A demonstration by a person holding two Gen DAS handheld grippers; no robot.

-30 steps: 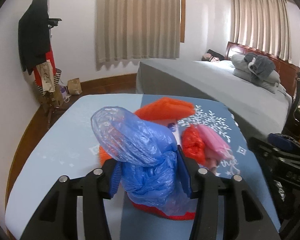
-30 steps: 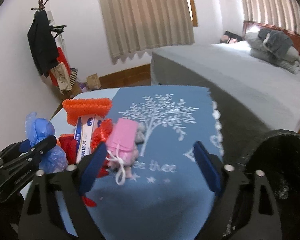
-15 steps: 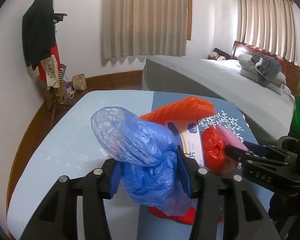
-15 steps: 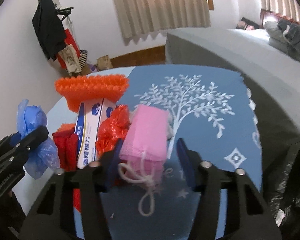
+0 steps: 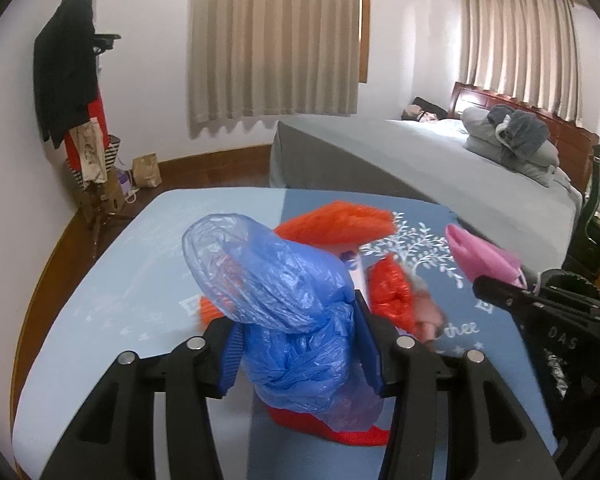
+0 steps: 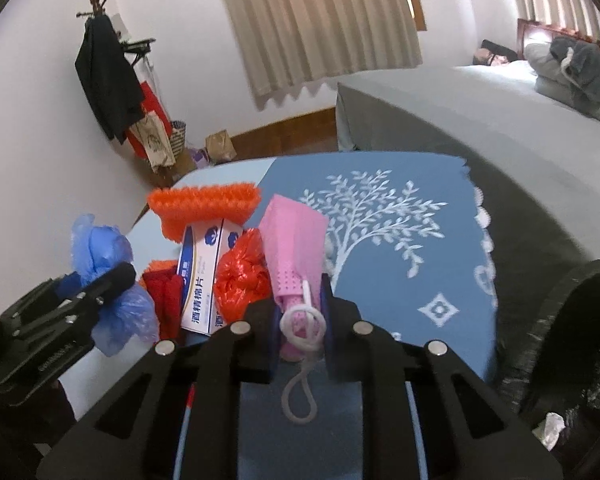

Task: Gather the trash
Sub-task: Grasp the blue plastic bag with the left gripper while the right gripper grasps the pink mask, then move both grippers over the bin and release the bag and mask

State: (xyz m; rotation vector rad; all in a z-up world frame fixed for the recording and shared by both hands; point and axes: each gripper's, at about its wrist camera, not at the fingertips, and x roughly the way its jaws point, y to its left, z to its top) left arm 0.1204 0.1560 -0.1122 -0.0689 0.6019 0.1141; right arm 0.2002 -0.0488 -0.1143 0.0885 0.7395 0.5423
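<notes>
The left gripper (image 5: 300,344) is closed on a crumpled blue plastic bag (image 5: 284,300), its blue pads pressed into the lower bunch while the upper part balloons loose above them; the right gripper (image 6: 300,320) is clamped narrowly on a pink perforated pouch (image 6: 296,248) with a white cord (image 6: 304,356) dangling in a loop below, and in the left view the pouch appears lifted clear of the tabletop (image 6: 400,280). The rest of the trash lies in a heap near the left edge of the blue tree-print cloth: an orange foam net (image 6: 204,208), a white and blue carton (image 6: 204,276), a crinkled red bag (image 6: 240,280) and a red cloth piece (image 6: 164,296). A black bin bag (image 6: 572,344) gapes at the right edge of the right view, a white scrap (image 6: 550,430) already inside.

Risks, as I judge them: thin film may creep out of the left grip, since only a soft wad is pinched; the hanging cord could snag the bag's rim or the heap in passing; the pouch, held at one end, may swing and slip; the two grippers work close together, so a careless sweep could topple the carton off the tabletop.
</notes>
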